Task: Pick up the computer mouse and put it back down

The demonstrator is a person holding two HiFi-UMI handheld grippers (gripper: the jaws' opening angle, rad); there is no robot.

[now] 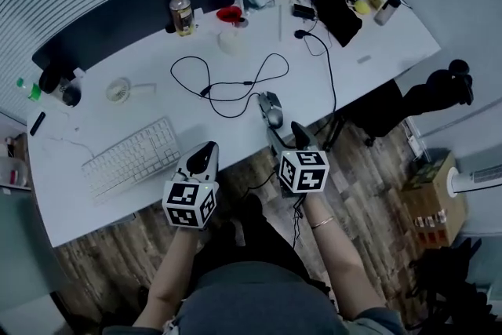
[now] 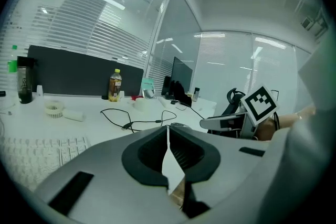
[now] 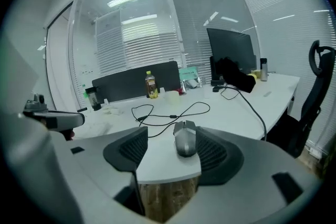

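A grey computer mouse [image 1: 271, 109] lies on the white desk [image 1: 369, 51] close to its front edge, with its black cable looping away behind it. My right gripper [image 1: 282, 128] hovers at the desk edge just in front of the mouse. In the right gripper view the mouse [image 3: 185, 143] lies between the jaws of that gripper [image 3: 171, 131], close to the right-hand pad, and the jaws stand wide and open. My left gripper [image 1: 205, 149] is at the desk edge to the left, between the keyboard and the mouse. Its jaws [image 2: 167, 128] are shut with nothing in them.
A white keyboard [image 1: 132, 157] lies left of the left gripper. The looped black cable [image 1: 227, 82], a small fan [image 1: 119, 90], a drink bottle [image 1: 181, 12] and a red cup [image 1: 230, 14] sit farther back. A monitor and black bag [image 1: 337, 4] stand far right. An office chair [image 1: 439, 90] stands beside the desk.
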